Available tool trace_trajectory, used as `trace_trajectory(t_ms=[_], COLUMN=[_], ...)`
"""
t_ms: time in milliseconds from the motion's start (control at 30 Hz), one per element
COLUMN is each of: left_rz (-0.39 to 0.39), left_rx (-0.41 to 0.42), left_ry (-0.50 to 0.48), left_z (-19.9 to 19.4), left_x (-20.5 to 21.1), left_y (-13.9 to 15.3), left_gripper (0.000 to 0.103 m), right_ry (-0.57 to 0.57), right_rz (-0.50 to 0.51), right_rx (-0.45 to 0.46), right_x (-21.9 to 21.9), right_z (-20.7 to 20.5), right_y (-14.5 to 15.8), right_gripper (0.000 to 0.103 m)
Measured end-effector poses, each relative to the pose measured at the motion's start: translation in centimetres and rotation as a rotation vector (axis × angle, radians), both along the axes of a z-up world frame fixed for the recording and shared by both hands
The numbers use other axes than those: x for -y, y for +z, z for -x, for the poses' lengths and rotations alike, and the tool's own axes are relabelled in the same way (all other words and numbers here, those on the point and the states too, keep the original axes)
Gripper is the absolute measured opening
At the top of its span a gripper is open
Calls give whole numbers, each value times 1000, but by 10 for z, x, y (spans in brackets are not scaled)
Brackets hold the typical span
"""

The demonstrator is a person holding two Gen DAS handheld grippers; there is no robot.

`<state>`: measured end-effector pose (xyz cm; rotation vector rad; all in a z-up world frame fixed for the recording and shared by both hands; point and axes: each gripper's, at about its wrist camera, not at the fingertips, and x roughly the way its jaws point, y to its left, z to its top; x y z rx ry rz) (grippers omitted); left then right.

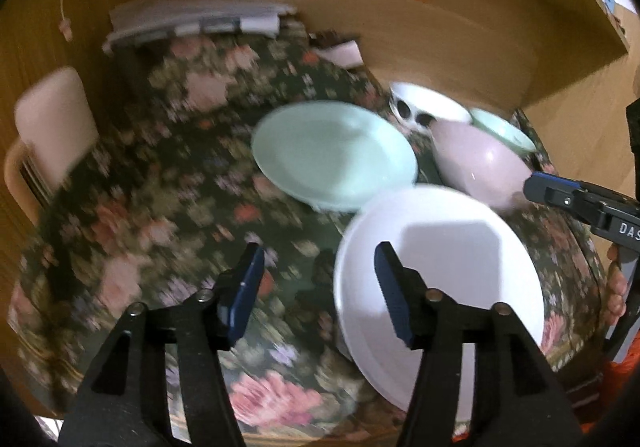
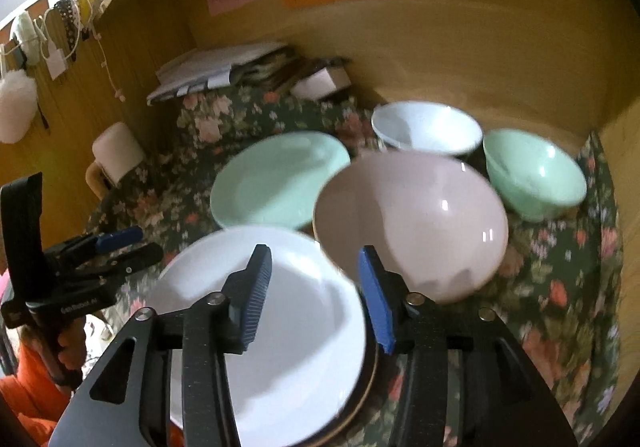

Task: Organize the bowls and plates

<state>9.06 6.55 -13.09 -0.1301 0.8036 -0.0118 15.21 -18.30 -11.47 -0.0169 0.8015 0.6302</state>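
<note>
Two grippers hang above a table covered by a flowered cloth (image 2: 560, 287), and neither carries anything. Nearest to both lies the white plate (image 2: 280, 327), which rests on a darker plate (image 2: 370, 387) of which only a rim shows. The right gripper (image 2: 316, 295) stands partly open above this plate's right edge, its pads touching nothing. The left gripper (image 1: 320, 287) stands wider, its gap over bare cloth just left of the same plate (image 1: 440, 287), one finger overlapping the rim in the picture; whether it touches cannot be told, and no pad presses.

Just beyond sits the pink bowl (image 2: 412, 223), close against the white plate's far rim, with the green plate (image 2: 280, 179) to its left. Farthest back, near the wooden wall, stand the white bowl (image 2: 428, 127) and the green bowl (image 2: 536, 175), close to one another and just behind the pink bowl.

Risks, as judged: the dishes sit crowded, so a finger lowered for one rim may knock its neighbour. A smooth, glazed rim pinched at one point may slip or tip as it lifts. The soft cloth may drag with a sliding dish. Lifting the white plate may disturb the dark plate under it.
</note>
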Motion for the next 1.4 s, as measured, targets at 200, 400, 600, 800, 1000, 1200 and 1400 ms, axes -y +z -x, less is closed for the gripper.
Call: trace_trajectory(t_ms=[200,400,600,800,1000,1200,1400], left_rz=[-4,5,-23,-28,-10,-3,9], left_rx=[35,27,7,-47,-97,-106,-86], left_ry=[42,80,77,71,57,32,26], left_z=[-19,-43,-66,-92,-112,-122,-126], left_x=[-23,-44,-53,-64,-71,-71,-73], left_y=[17,20,15,-1,-20,-32,-35], left_gripper=[69,77,78,78,78,78,78], right_ry=[34,75,96,109,127,130,127], right_rz=[7,40,106,200,271,312,340], right_rx=[33,23,-21,-66,-137,-215,-259], right_x=[-13,-33,-59,-82,-97,-103,-105], right_z=[-24,-61,-101,-134,-164,-188,-199], right_y=[13,14,-3,-23,-44,-61,-70], right_gripper=[48,49,50,50,49,39,37])
